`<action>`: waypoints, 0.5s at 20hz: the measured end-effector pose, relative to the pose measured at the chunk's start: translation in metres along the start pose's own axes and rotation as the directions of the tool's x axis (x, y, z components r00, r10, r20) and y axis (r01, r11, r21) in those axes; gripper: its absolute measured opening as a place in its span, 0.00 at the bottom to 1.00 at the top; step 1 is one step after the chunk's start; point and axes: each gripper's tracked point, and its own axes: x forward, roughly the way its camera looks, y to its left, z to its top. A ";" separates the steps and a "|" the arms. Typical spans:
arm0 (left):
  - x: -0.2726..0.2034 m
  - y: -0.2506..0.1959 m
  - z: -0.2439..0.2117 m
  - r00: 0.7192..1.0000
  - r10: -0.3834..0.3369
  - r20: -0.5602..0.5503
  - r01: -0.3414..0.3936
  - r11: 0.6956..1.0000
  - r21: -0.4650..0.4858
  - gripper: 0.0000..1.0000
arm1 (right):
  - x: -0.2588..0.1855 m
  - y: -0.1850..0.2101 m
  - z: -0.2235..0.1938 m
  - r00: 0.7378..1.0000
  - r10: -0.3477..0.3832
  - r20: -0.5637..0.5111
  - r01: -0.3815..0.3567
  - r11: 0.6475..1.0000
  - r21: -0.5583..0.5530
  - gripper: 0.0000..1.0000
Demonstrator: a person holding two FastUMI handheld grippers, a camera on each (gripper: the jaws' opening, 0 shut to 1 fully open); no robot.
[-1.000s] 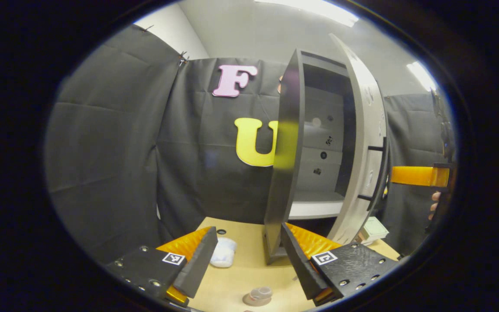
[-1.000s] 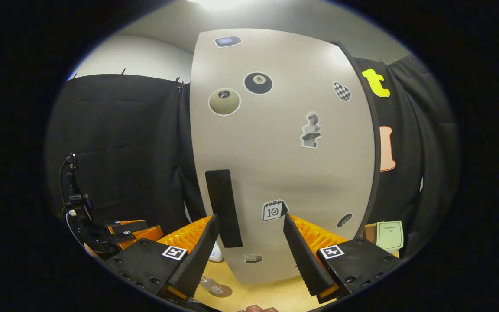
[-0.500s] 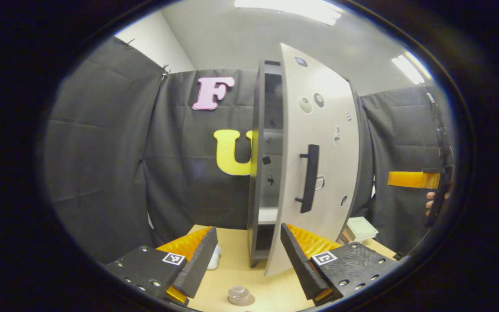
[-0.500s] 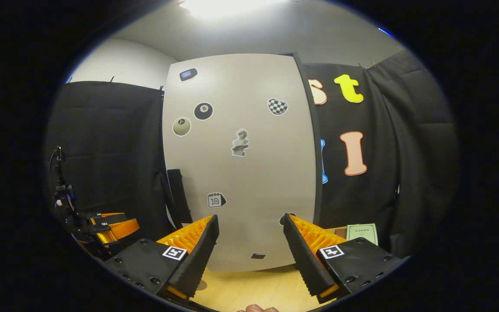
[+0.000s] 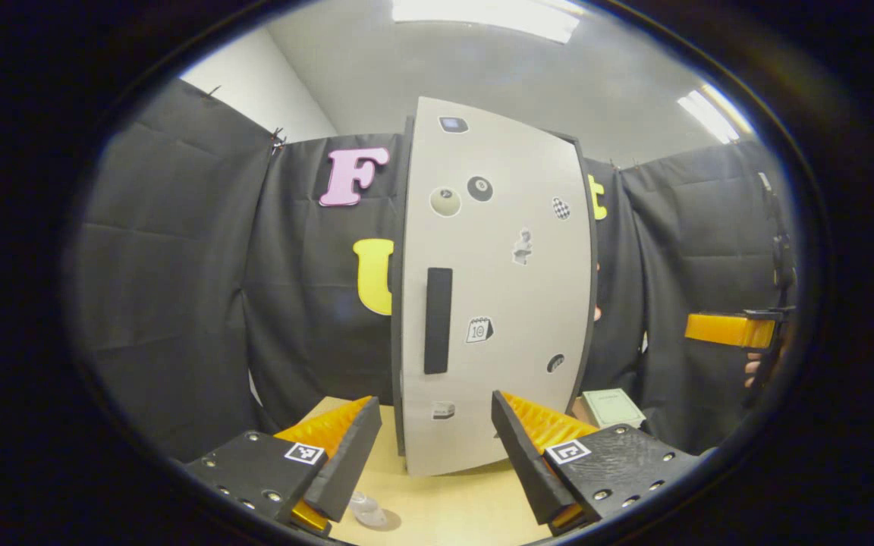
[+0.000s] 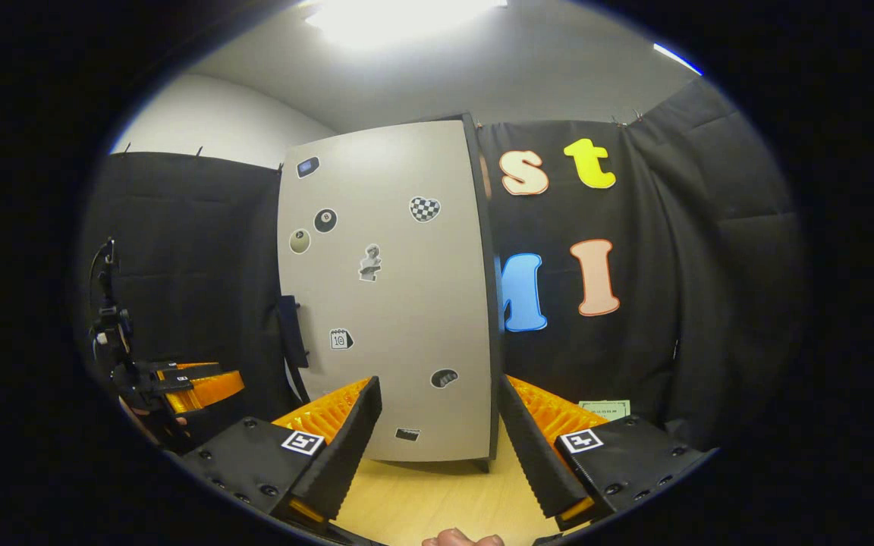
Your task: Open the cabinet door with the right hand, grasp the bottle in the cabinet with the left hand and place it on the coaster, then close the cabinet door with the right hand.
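Note:
The cabinet door [image 5: 498,288], pale grey with stickers and a black handle [image 5: 438,320], stands closed against the dark cabinet frame. My left gripper [image 5: 435,400] is open in front of it, holding nothing. Low on the table, by the left finger, part of a clear bottle [image 5: 367,511] shows; the coaster under it cannot be made out. My right gripper [image 6: 439,381] is also open and empty, facing the door [image 6: 391,303] near its right edge, a short way off. The handle [image 6: 289,334] sits on the door's left side there.
The wooden table [image 6: 437,500] carries the cabinet. A pale green box [image 5: 611,407] [image 6: 604,409] lies to the right of the cabinet. The right gripper [image 5: 729,330] and the hand holding it show far right; the left gripper [image 6: 194,387] shows far left.
The cabinet door has swung from wide open to closed. Both grippers have drawn back from the cabinet, and the right gripper has shifted to the door's right edge.

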 end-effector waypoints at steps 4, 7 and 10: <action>-0.016 -0.010 0.000 0.999 0.041 -0.007 -0.041 0.999 0.003 0.89 | -0.009 -0.017 0.011 0.999 -0.002 0.043 0.003 1.000 -0.029 0.97; -0.024 -0.012 0.005 0.998 0.065 0.005 -0.065 0.998 -0.001 0.89 | -0.008 -0.020 0.003 0.999 0.001 0.036 0.000 0.999 -0.033 0.97; -0.023 -0.012 0.006 0.998 0.056 0.005 -0.056 0.998 0.004 0.89 | 0.002 -0.021 -0.002 1.000 0.015 0.018 -0.014 0.999 -0.030 0.97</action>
